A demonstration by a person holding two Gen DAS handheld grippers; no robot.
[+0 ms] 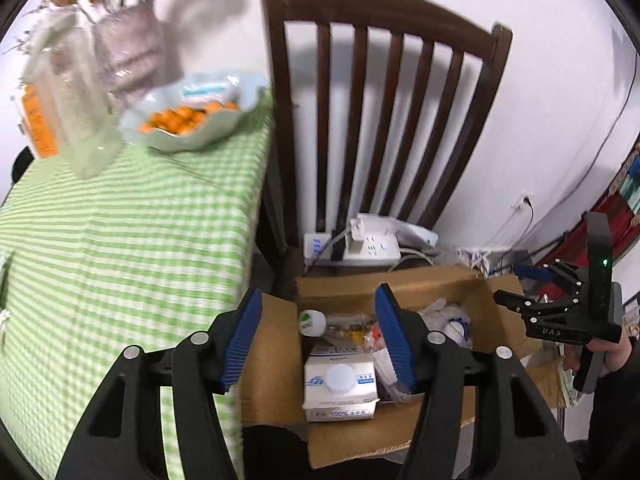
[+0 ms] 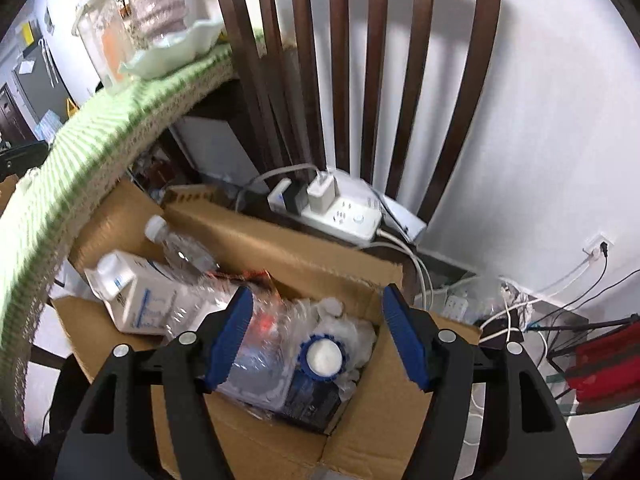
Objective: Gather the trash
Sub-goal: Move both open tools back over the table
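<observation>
Hovering over the box [image 2: 260,240], both grippers, left [image 1: 318,340] and right [image 2: 316,340], stand spread and empty; trash lies inside. Risk: the crowded carton [image 1: 340,384] and bottle [image 2: 180,252] may spill if nudged.

A home dining corner: gingham-clothed table [image 1: 120,240], wooden chair [image 1: 384,92]

1. Bright, even indoor light is filling both views — the white wall [image 1: 520,20] is reading almost washed out.
2. The chair [image 1: 380,100] is casting a soft, broad shadow on that wall, up and to the right.
3. Motion blur is smearing the table [image 1: 120,240] cloth and vases [image 1: 120,52]; the claws are staying sharp.
4. Fisheye bending is curving straight edges — dark corners are ringing each picture.
</observation>
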